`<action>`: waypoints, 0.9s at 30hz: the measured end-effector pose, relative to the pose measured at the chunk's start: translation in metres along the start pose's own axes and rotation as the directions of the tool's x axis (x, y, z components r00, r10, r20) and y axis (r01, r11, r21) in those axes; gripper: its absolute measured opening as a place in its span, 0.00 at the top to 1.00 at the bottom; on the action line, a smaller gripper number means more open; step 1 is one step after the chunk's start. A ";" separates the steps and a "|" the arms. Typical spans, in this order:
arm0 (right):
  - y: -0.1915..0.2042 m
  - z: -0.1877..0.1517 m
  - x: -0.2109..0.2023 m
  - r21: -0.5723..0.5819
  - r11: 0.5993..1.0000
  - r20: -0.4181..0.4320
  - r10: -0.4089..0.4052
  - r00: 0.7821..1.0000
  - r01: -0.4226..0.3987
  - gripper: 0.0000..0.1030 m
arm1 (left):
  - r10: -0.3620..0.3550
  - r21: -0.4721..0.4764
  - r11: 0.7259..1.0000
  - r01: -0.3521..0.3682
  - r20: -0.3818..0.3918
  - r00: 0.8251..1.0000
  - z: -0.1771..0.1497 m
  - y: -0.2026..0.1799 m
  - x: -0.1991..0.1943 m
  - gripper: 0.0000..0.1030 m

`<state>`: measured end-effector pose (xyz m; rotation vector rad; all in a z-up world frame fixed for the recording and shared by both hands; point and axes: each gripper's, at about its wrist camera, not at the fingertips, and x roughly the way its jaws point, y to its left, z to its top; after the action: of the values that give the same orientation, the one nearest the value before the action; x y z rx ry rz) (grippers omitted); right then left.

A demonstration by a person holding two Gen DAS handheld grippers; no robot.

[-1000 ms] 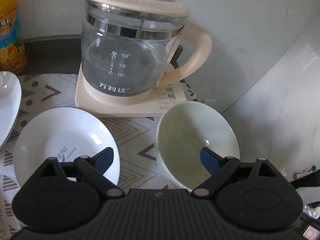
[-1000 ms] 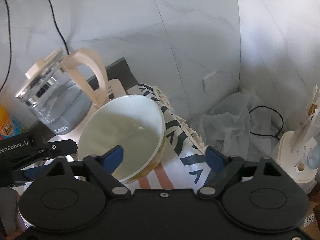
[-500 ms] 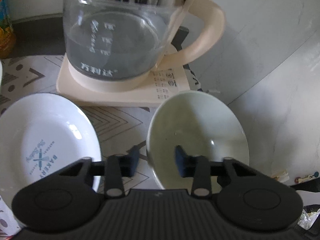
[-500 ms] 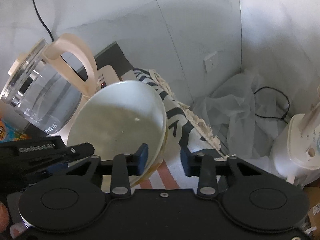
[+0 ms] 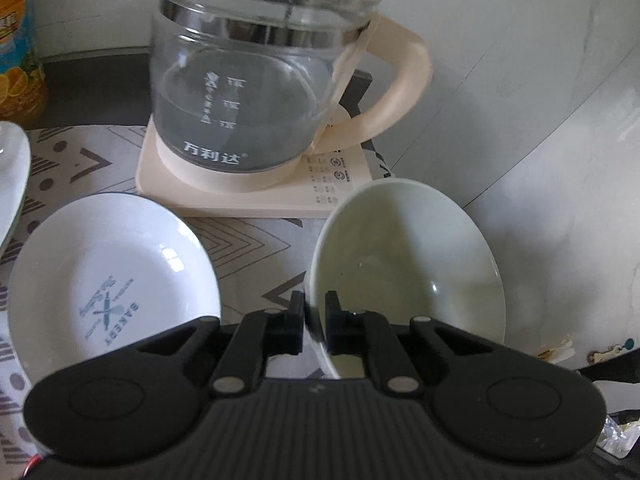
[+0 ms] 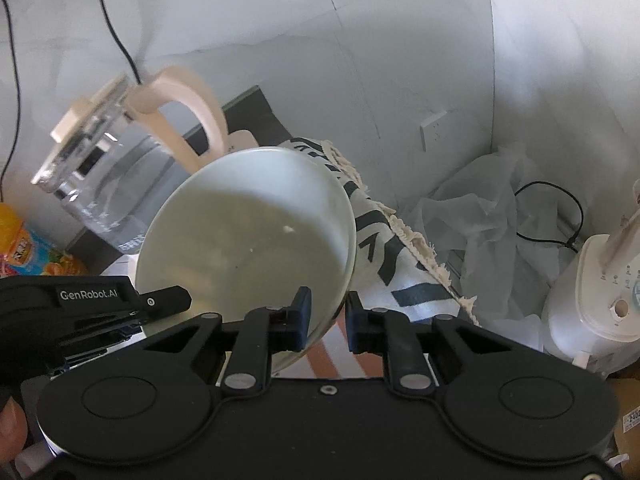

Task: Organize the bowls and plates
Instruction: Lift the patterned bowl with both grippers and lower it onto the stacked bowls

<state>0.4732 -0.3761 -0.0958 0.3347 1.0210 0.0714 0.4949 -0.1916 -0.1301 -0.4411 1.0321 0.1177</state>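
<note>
A pale green bowl (image 5: 408, 264) is held tilted at the right of the patterned mat. My left gripper (image 5: 315, 322) is shut on its near left rim. My right gripper (image 6: 327, 322) is shut on the bowl's near right rim; the bowl (image 6: 248, 240) tilts up toward the camera, and the left gripper's body shows at its left edge. A white plate with a blue "BAKERY" print (image 5: 108, 284) lies on the mat to the bowl's left. Part of another white dish (image 5: 12, 176) shows at the far left.
A glass kettle with cream handle (image 5: 256, 92) stands on its cream base just behind the bowl and plate. An orange juice bottle (image 5: 18, 40) is at back left. The wall is close on the right. Past the mat's fringed edge (image 6: 412, 236) lie crumpled plastic and a white appliance (image 6: 596, 300).
Both grippers went from wide open to shut on opposite rims of the bowl. The bowl now tilts more steeply in the right wrist view.
</note>
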 end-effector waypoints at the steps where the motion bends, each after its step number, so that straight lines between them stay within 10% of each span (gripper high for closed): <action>1: 0.002 -0.001 -0.005 -0.005 1.000 0.008 0.003 1.000 -0.003 0.83 | 0.000 -0.004 1.000 0.000 0.004 1.000 -0.001 0.001 -0.005 0.92; 27: 0.063 -0.042 -0.104 -0.143 0.984 0.088 0.116 0.989 -0.103 0.82 | -0.035 -0.102 0.993 0.051 0.147 0.988 -0.039 0.051 -0.141 0.92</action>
<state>0.3896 -0.3284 -0.0111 0.2657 0.8967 0.2227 0.3754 -0.1452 -0.0422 -0.5429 0.8750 0.1643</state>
